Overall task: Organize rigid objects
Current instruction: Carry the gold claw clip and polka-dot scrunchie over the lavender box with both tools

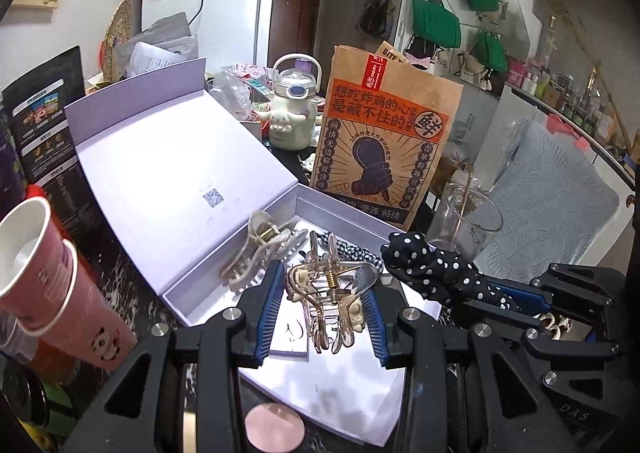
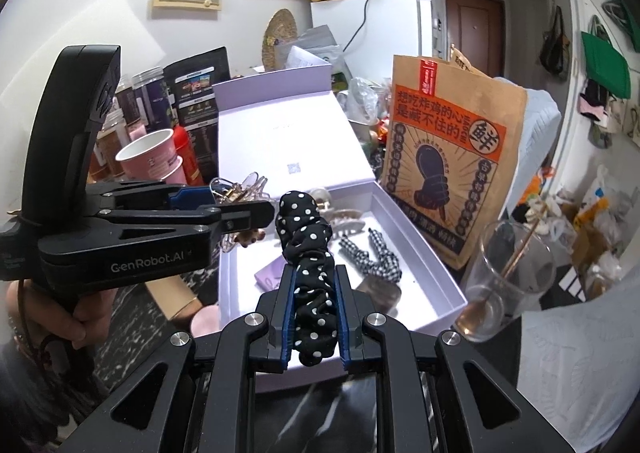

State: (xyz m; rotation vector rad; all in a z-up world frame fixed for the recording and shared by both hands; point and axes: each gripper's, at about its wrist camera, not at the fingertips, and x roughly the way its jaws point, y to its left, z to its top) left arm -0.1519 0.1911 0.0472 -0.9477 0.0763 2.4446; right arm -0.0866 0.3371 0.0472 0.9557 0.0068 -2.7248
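My left gripper (image 1: 320,289) is shut on a clear gold-framed hair claw (image 1: 328,295) and holds it over the near end of the open lilac box (image 1: 224,285). My right gripper (image 2: 314,285) is shut on a black polka-dot scrunchie (image 2: 308,249) above the box (image 2: 424,253); the scrunchie also shows in the left wrist view (image 1: 432,265). In the box lie a beige hair claw (image 1: 260,249), a black-and-white checked bow (image 2: 372,257), a brown clip (image 2: 378,289) and a lilac card (image 2: 270,275). The left gripper shows in the right wrist view (image 2: 236,209), holding the claw.
A brown paper food bag (image 1: 384,145) stands behind the box. A glass with a stirrer (image 2: 504,285) stands right of it. Stacked pink paper cups (image 1: 52,281) lean at the left. A cream kettle-shaped bottle (image 1: 292,109), jars and dark packets crowd the back.
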